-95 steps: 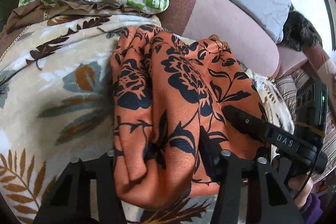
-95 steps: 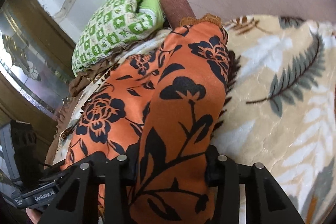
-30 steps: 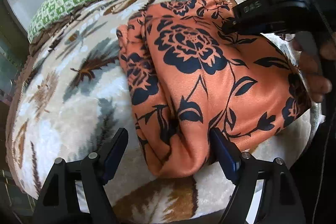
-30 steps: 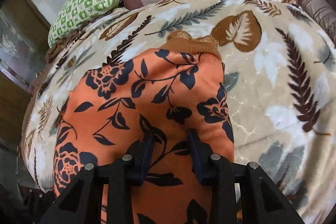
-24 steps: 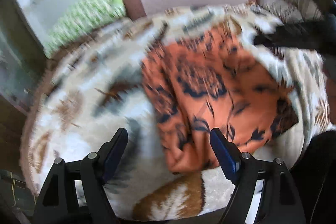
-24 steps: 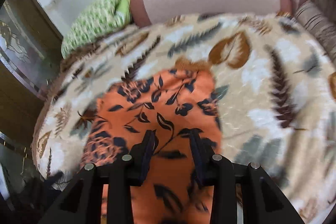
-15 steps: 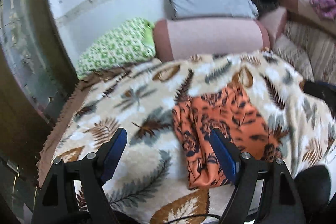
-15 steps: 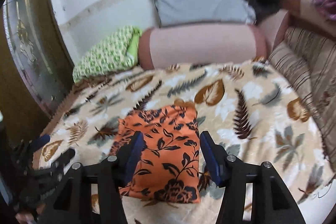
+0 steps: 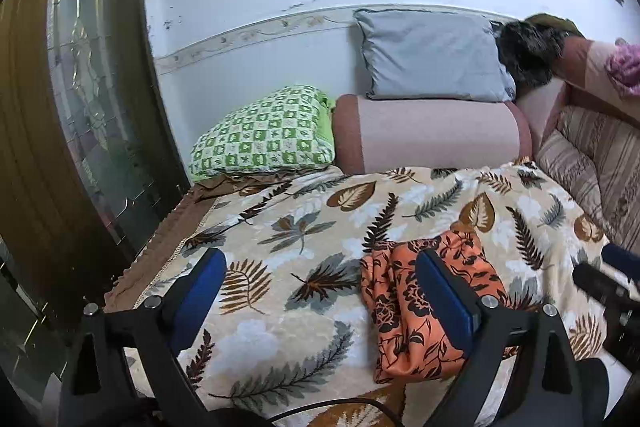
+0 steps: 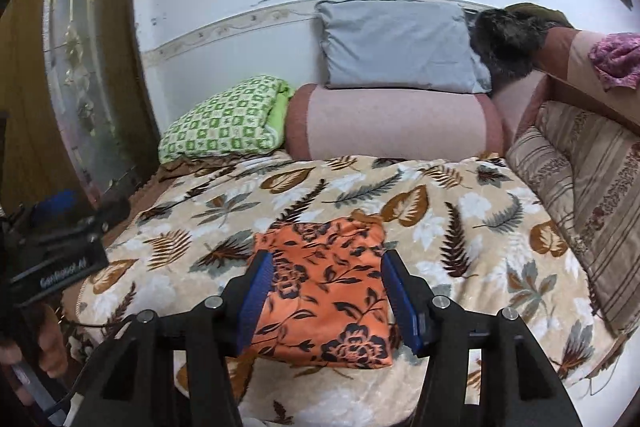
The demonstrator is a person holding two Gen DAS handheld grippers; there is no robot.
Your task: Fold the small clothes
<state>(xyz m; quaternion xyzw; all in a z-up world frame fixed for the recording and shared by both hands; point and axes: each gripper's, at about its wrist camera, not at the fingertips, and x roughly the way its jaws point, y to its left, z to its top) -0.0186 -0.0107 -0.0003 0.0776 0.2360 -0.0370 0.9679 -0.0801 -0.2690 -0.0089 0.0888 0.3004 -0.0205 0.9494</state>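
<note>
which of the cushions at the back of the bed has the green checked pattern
The green checked pillow, leftmost at the head of the bed, beside the door. The pink bolster to its right is plain, and the grey pillow above that is plain too.

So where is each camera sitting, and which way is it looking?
Left wrist: sits on the left gripper, raised above the leaf blanket, facing the wall and pillows; its blue fingers are opening, empty; the right gripper shows at the edge.
Right wrist: sits on the right gripper, facing the same way; the orange cloth shows between its fingers, untouched; the left gripper and a hand show.
Shared: orange cloth, blanket, green pillow, grey pillow.
</note>
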